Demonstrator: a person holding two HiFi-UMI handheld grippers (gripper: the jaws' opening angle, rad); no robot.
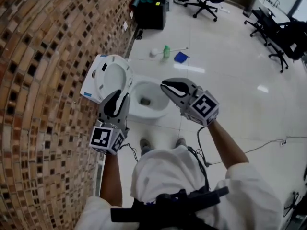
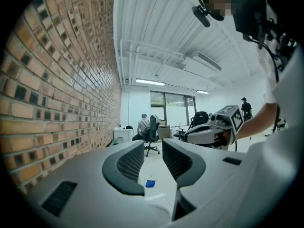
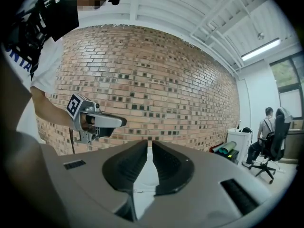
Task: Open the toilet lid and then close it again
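In the head view, the lid (image 1: 113, 75) is standing upright against the tank beside the brick wall (image 1: 43, 80), and the bowl (image 1: 148, 102) is lying uncovered below it. The left gripper (image 1: 118, 96) is hovering just short of the bowl's near rim, and the right gripper (image 1: 166, 85) is hanging over the bowl's right side. Neither is touching the lid.

In the left gripper view, the jaws are standing apart with only floor showing between them, so this gripper is holding nothing. The right gripper is showing off to the side, level with it.

In the right gripper view, the jaws are sitting almost together with nothing caught between them. They are pointing toward the wall.

Judging by the raised lid, the opening half looks done and the closing half is coming up. The next move is calling for one gripper to reach forward to the lid's top edge, hook or pinch it, tip it away from the tank and ease it down so it is not slamming.
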